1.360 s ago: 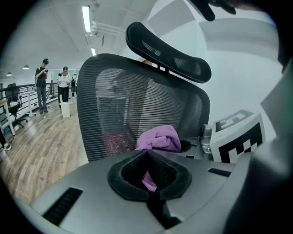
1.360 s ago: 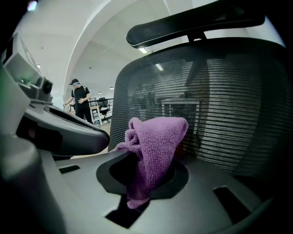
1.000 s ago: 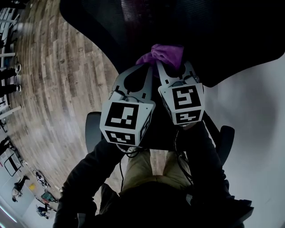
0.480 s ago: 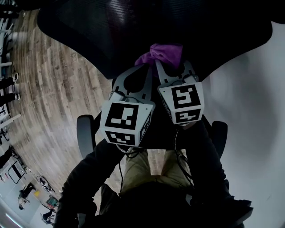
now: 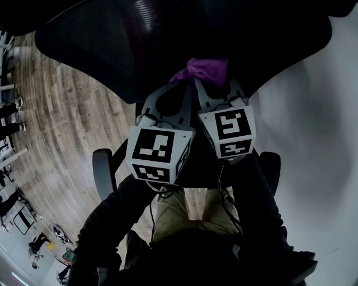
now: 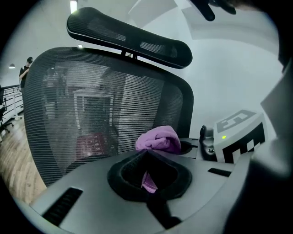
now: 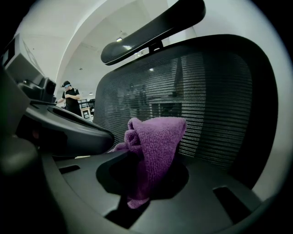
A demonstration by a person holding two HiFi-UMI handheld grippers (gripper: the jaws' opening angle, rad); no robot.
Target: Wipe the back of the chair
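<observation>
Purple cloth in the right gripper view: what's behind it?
The chair's mesh back stands behind the purple cloth, with the headrest above. The mesh patch right behind the cloth is covered, so contact cannot be seen.

Your head view is dim. The chair back [image 5: 168,44] is almost black, with one small spot of glare on its mesh near the top, and your clothes below lie in deep shadow. The white surface [image 5: 313,167] at the right is bright but soft. The wooden floor [image 5: 61,128] bends strongly toward the edge. In both gripper views a ceiling lamp [image 6: 73,6] shines from above and the corners go black. The purple cloth [image 7: 155,141] looks sharp, while everything close to the lens is soft.
</observation>
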